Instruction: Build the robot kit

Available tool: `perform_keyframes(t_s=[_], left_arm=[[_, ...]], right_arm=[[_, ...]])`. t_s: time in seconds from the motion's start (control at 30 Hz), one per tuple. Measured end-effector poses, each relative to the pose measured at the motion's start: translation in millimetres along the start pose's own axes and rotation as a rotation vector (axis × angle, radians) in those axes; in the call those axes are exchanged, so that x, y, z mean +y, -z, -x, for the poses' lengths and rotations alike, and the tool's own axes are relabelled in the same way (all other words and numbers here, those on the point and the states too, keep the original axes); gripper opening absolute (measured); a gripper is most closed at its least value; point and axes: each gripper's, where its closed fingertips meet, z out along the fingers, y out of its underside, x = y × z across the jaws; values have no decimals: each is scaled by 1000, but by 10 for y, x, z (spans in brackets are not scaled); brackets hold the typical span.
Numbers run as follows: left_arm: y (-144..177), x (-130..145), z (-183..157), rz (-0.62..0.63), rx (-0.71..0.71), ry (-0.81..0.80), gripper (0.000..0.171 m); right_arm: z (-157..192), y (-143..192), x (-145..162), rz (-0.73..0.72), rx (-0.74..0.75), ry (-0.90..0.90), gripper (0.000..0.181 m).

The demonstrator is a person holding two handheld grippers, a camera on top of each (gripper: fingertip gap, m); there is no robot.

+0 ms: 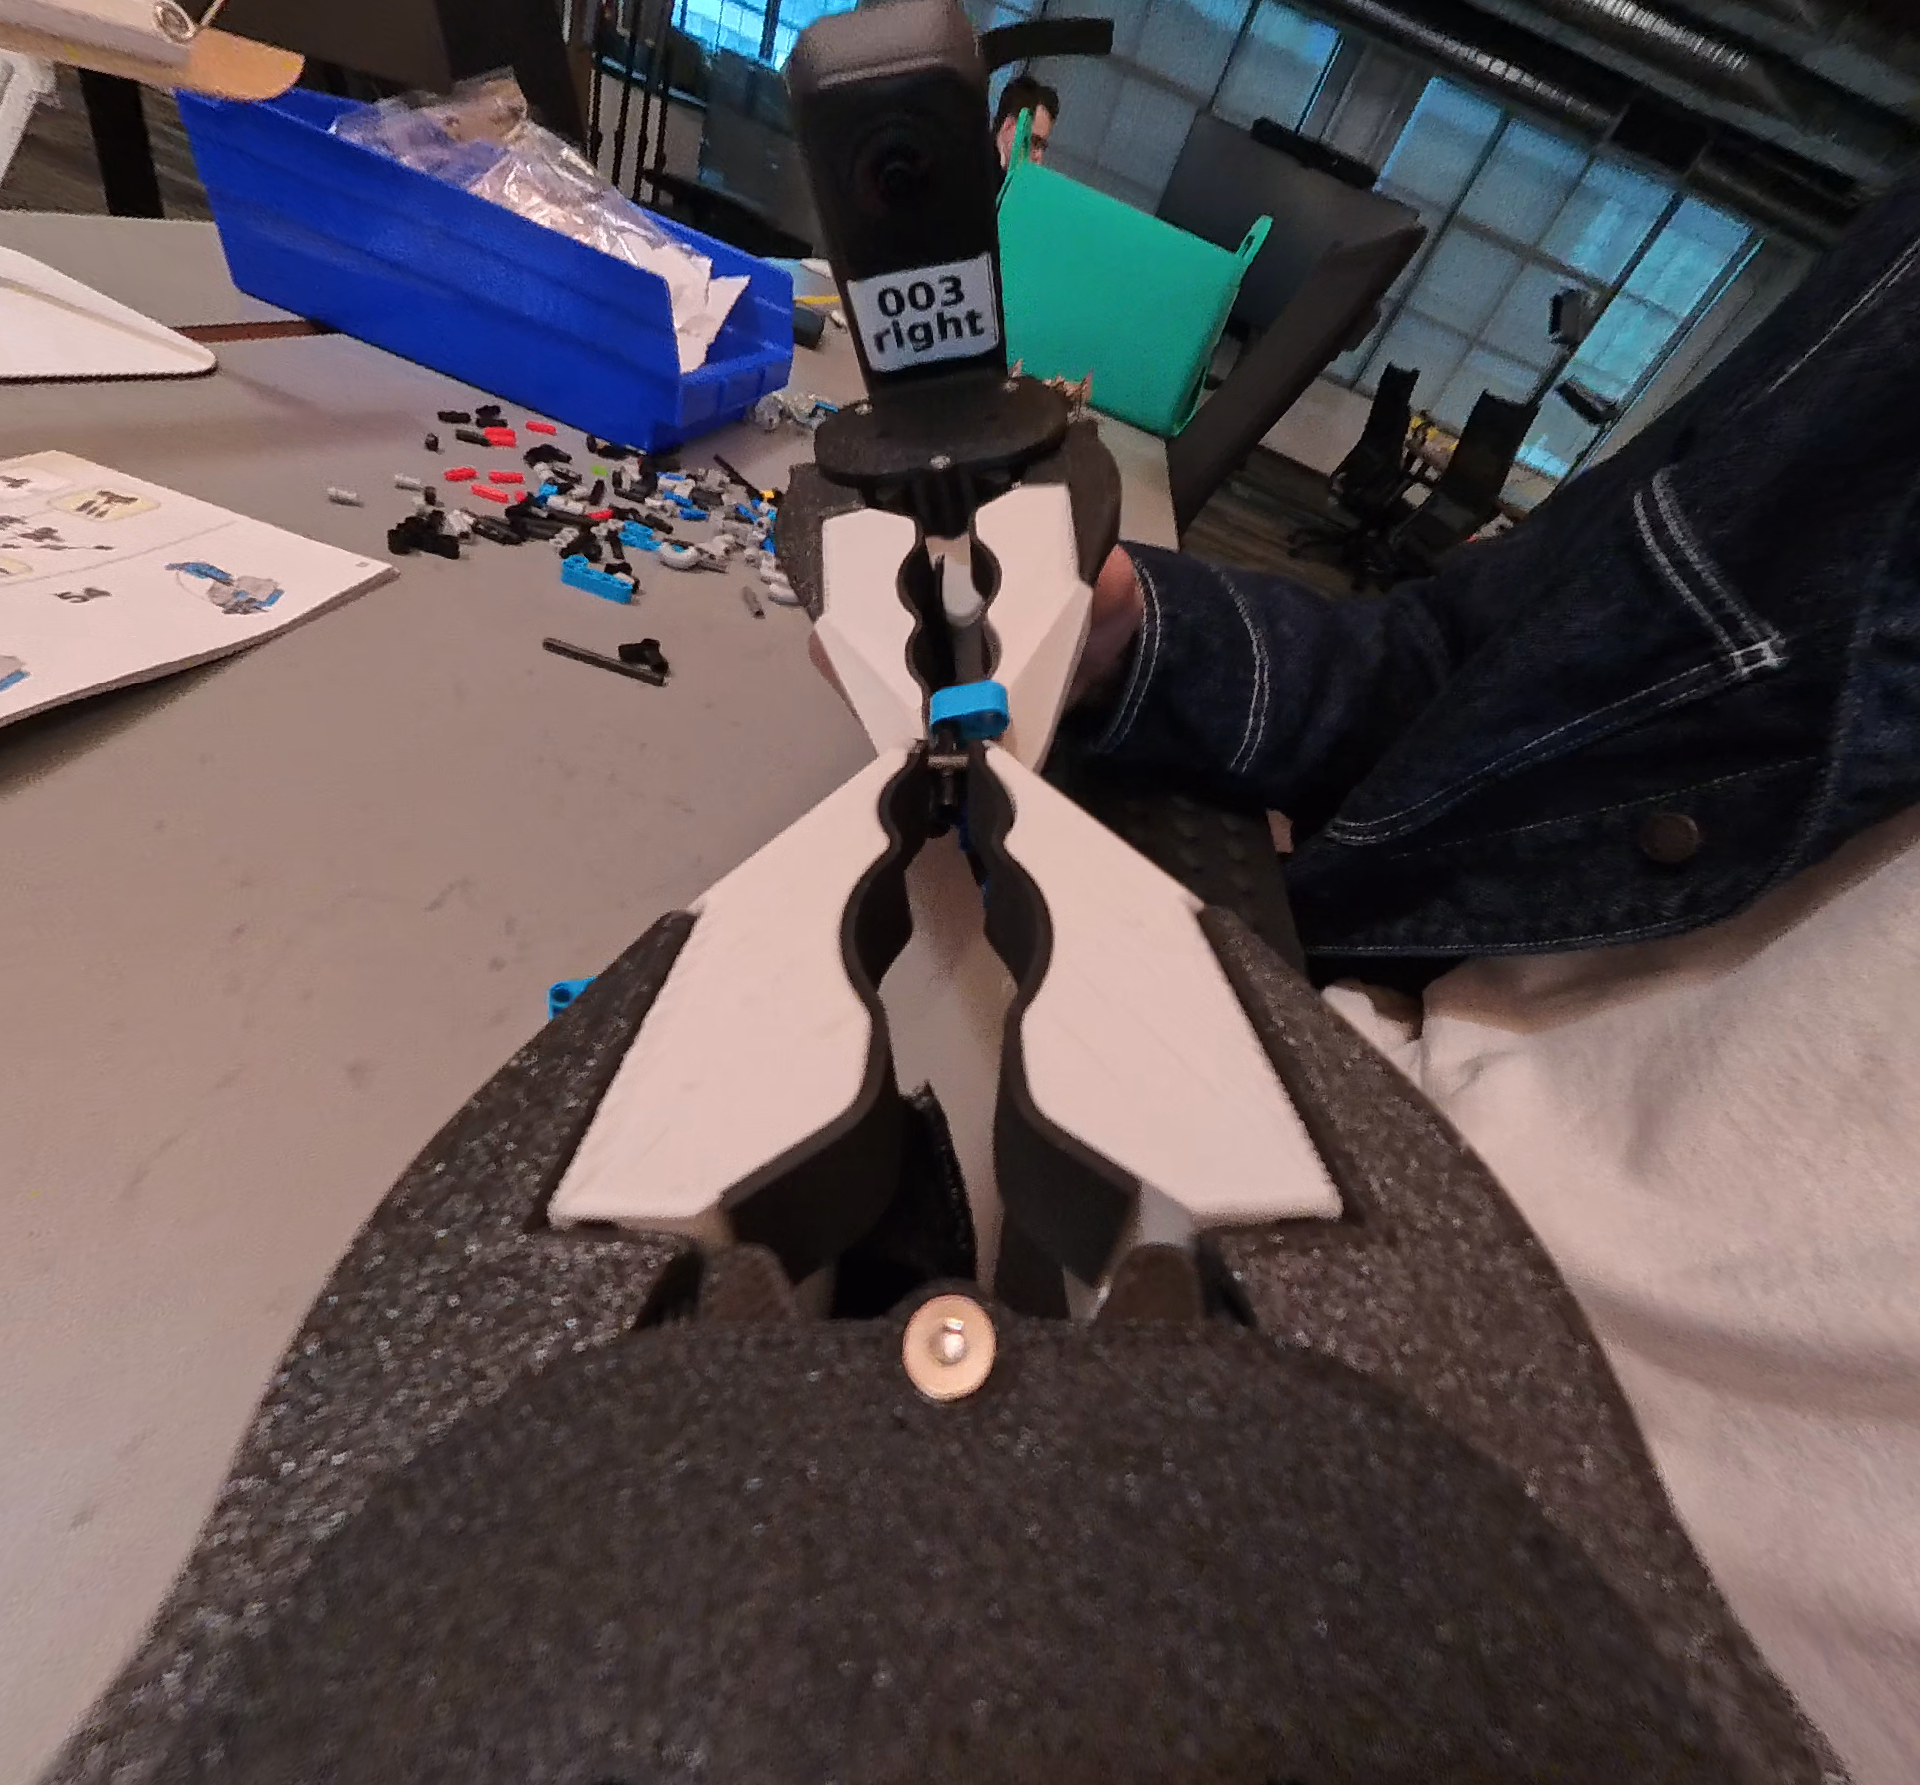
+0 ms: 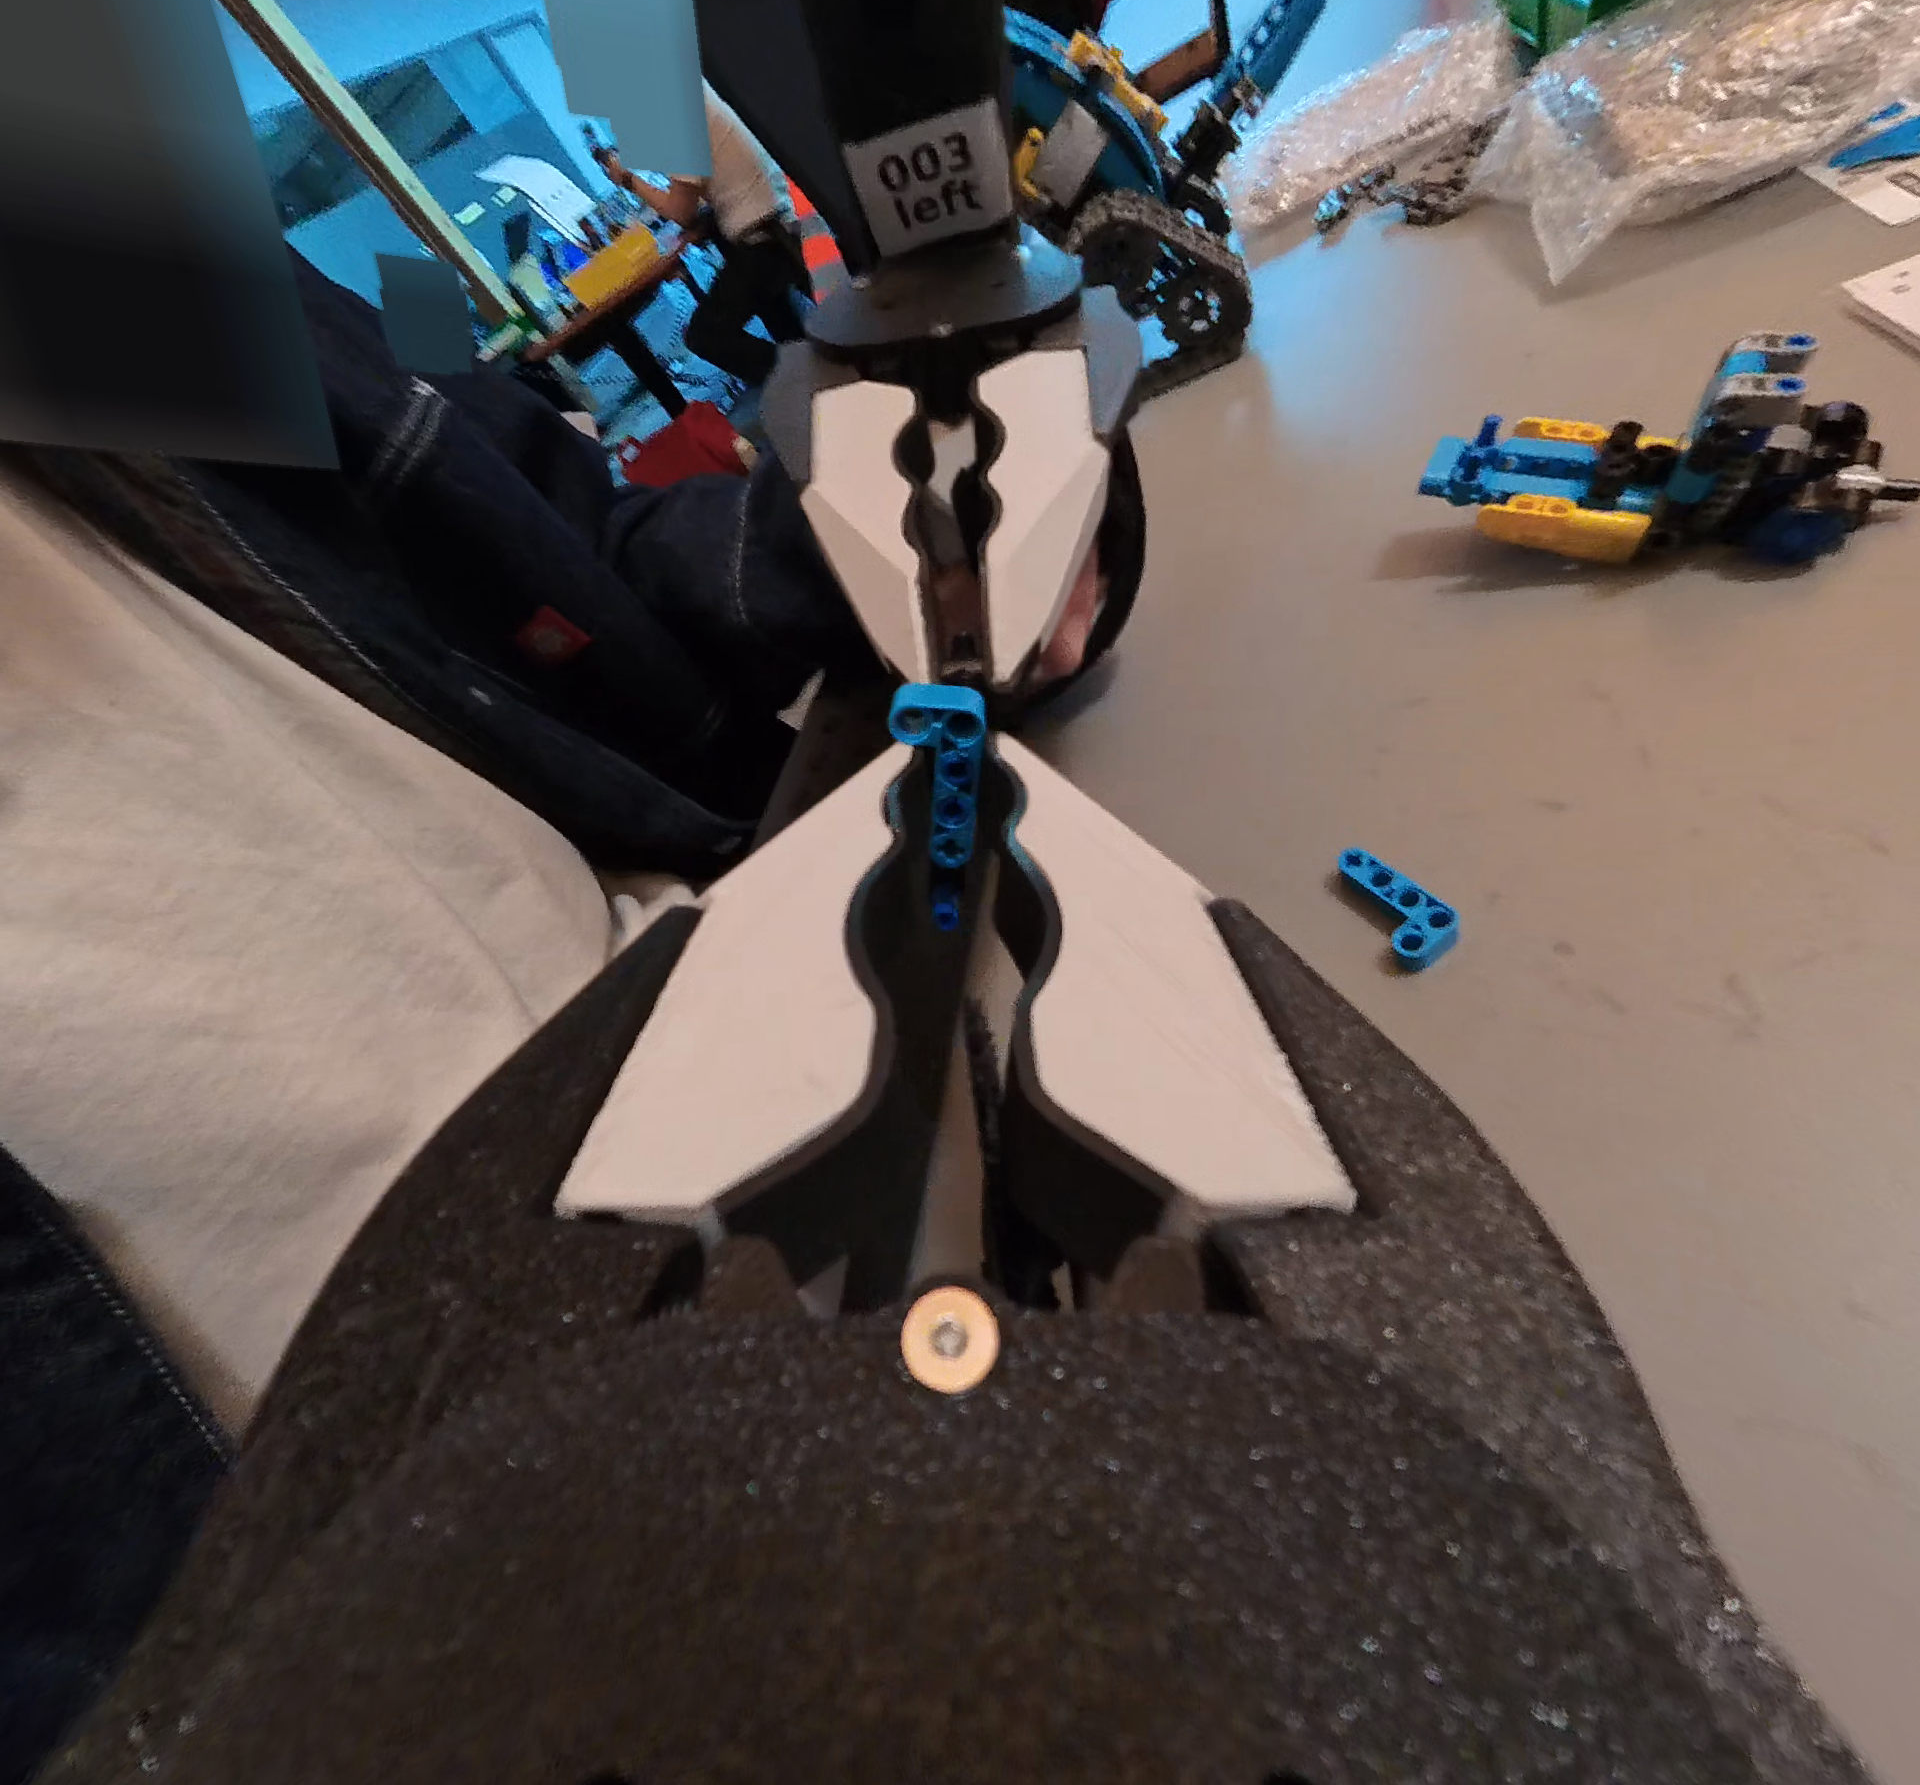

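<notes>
Blue L-beam (image 2: 940,779) — between right jaws, apparently.

blue beam (image 2: 940,779), grey table (image 2: 1455,696)

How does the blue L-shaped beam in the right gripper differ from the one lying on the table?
The held L-beam is clamped between the right gripper fingers, off the table, short arm outward. The loose L-beam lies flat on the grey table, untouched. The held one looks longer. Both are blue with pin holes.
</notes>
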Motion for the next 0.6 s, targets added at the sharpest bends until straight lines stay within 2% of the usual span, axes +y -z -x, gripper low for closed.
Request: perform_keyframes(t_s=[0.17, 0.27, 0.33, 0.43, 0.6], left_arm=[[-15, 47, 51, 26, -13, 37, 6], [-18, 69, 52, 39, 0, 55, 6], [-42, 113, 72, 66, -15, 54, 6], [-15, 34, 78, 23, -7, 60, 6], [22, 239, 344, 153, -176, -38, 7]], right_arm=[[-84, -2, 28, 15, 103, 77, 6], [-83, -7, 53, 45, 106, 89, 6], [-101, -4, 117, 72, 95, 54, 7], [-71, -9, 15, 5, 37, -29, 6], [-212, 135, 215, 229, 169, -23, 8]])
